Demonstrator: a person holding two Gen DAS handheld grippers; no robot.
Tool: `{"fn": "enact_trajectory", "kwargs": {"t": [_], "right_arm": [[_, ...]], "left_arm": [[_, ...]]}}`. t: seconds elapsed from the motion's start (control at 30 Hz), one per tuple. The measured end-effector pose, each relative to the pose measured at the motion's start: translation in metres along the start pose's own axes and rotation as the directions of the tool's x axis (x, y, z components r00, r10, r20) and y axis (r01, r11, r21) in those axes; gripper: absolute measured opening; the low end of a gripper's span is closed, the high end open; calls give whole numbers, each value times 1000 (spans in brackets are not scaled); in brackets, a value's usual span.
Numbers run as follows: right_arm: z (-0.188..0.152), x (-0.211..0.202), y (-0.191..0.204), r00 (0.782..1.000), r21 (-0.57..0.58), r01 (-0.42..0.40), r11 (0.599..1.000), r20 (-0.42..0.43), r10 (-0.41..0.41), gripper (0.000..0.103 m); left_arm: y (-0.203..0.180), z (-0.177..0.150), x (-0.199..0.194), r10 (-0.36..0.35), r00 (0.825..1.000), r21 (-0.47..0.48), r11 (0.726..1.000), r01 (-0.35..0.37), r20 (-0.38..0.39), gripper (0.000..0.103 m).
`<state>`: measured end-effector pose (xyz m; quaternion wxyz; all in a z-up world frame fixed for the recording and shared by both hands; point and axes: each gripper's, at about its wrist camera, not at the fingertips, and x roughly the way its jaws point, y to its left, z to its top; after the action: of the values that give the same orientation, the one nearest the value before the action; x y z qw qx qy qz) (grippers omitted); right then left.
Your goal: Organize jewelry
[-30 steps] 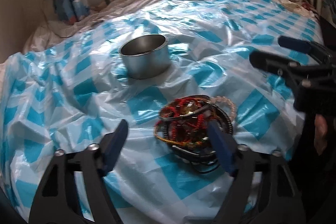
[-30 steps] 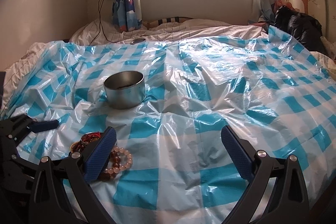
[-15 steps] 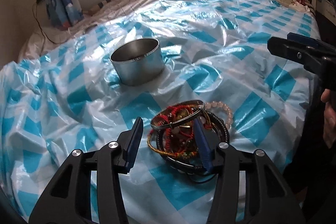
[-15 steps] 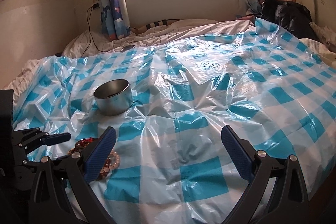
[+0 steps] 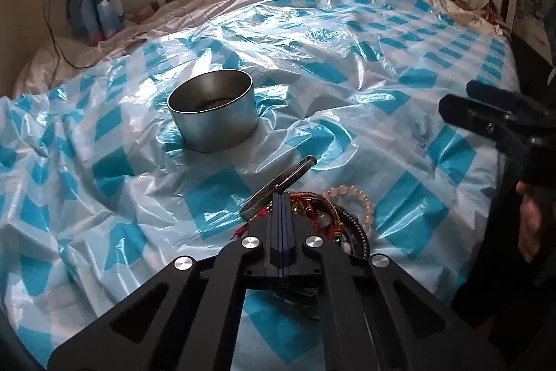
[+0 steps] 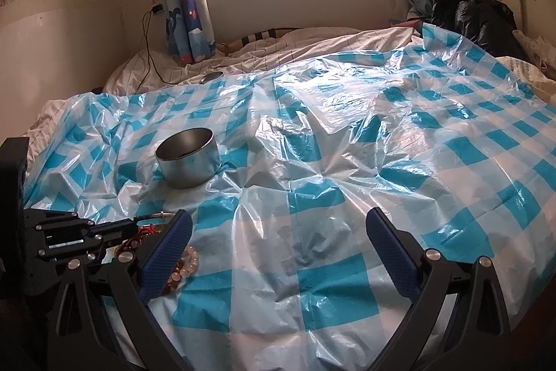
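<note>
Steel tin (image 5: 215, 117) holds dark beads; left jaws pinch a bangle (image 5: 278, 188), right jaws gape.

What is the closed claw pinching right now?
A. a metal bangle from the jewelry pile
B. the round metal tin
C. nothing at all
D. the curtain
A: the left gripper is shut on a metal bangle, which tilts up from the jewelry pile, while the round tin stands apart, farther back on the checked plastic sheet.
</note>
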<state>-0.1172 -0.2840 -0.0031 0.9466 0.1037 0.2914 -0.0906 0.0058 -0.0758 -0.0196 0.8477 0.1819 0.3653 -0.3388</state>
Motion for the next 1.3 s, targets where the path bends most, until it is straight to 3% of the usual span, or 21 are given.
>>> {"fn": "enact_trajectory", "kwargs": {"t": [0.27, 0.43, 0.7, 0.77, 0.87, 1.17, 1.2, 1.3], "right_arm": [[-3, 9, 4, 1000, -8, -2, 1000, -25, 2, 96], [-4, 15, 8, 999, -19, -3, 1000, -36, 3, 96], [-5, 19, 14, 999, -27, -14, 1000, -46, 13, 96], [-5, 19, 14, 999, -26, -15, 1000, -47, 14, 96], [-5, 19, 14, 999, -24, -15, 1000, -45, 14, 96], [-5, 19, 13, 999, -8, -25, 1000, -44, 25, 96], [-5, 19, 13, 999, -6, -27, 1000, -45, 26, 96], [-5, 19, 11, 998, 4, -34, 999, -50, 34, 96]], "left_arm": [[-1, 7, 5, -62, 998, 25, 998, 62, -3, 0], [-1, 11, 17, -51, 998, 56, 997, 53, -36, 0], [0, 14, 15, -61, 998, 54, 997, 63, -26, 2], [0, 15, 12, -63, 998, 57, 996, 64, -19, 12], [-1, 14, 0, -15, 999, 78, 997, 13, 30, 58], [11, 17, -15, 45, 995, 56, 997, -50, 85, 61], [17, 18, -14, 69, 995, 47, 996, -73, 77, 66], [40, 21, -1, 87, 996, -38, 996, -86, 19, 68]]}}
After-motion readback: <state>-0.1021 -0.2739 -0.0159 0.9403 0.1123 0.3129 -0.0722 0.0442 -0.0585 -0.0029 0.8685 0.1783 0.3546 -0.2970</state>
